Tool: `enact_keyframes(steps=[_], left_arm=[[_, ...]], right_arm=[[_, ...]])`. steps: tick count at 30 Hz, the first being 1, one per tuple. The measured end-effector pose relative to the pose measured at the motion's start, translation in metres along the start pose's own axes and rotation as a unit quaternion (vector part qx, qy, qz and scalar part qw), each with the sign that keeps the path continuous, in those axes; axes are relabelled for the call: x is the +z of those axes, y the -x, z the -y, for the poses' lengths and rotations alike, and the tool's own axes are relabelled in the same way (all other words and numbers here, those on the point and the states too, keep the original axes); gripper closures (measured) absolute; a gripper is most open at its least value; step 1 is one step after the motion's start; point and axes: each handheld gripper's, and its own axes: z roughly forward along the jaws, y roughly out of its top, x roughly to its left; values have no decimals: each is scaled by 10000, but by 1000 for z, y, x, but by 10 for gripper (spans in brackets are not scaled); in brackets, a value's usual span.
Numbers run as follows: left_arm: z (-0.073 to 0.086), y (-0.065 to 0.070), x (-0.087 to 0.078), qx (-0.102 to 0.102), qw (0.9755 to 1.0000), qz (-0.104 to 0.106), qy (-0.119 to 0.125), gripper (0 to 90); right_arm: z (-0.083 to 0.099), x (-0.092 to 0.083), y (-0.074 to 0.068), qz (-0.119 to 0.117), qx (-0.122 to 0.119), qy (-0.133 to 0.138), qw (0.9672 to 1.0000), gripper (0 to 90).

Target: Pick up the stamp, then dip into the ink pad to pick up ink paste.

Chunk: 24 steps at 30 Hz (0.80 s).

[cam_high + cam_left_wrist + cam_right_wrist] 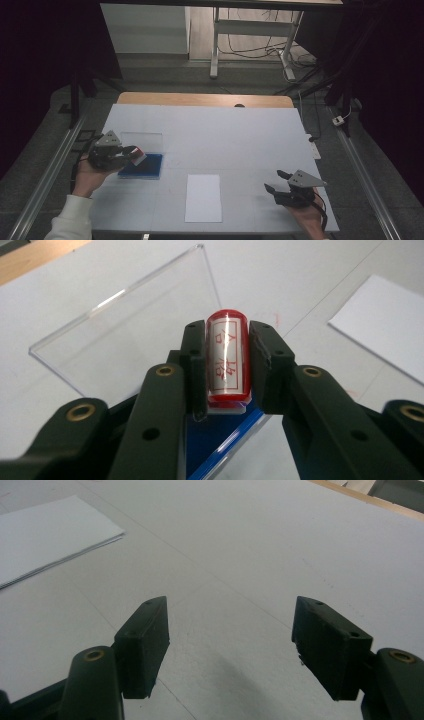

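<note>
At the left of the white table (240, 135), the left gripper (134, 154) is clamped on a red stamp (227, 357), its jaws pressing the stamp's two long sides; red characters show on its clear face. The stamp sits over the near-left part of a blue ink pad tray (145, 167), whose clear lid (130, 335) lies open just beyond it, flat on the table. The tray's right edge leaves bare table before the white sheet of paper (203, 197), which lies near the table's near edge at the middle. Right of the paper comes another open stretch, then the right gripper (276, 182), its jaws wide apart and holding nothing, low over bare table close to the near-right corner. The far half of the table is open
</note>
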Motion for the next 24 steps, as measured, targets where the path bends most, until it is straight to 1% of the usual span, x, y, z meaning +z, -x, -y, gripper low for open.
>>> enact_keyframes(steps=[2,7,12,15,17,22,24], left_arm=[[-1,1,-1,28,10000,10,22,707],[-2,1,-3,0,10000,1,68,707],[-1,0,-3,-44,9999,-89,76,707],[-1,0,0,-53,9998,-190,13,707],[-2,-1,2,-38,9997,-240,-49,707],[-3,-3,12,-37,9988,-388,-301,707],[-3,-4,15,-37,9983,-412,-402,707]], right_arm=[[0,0,0,-4,-1,8,10000,307],[0,0,0,7,-12,-6,10000,309],[0,0,0,22,-26,-14,10000,310],[0,0,0,35,-28,-20,10000,311],[0,0,-1,2,1,20,10000,311],[0,0,-1,15,-26,-32,10000,313],[0,1,-1,8,-14,-13,10000,314]])
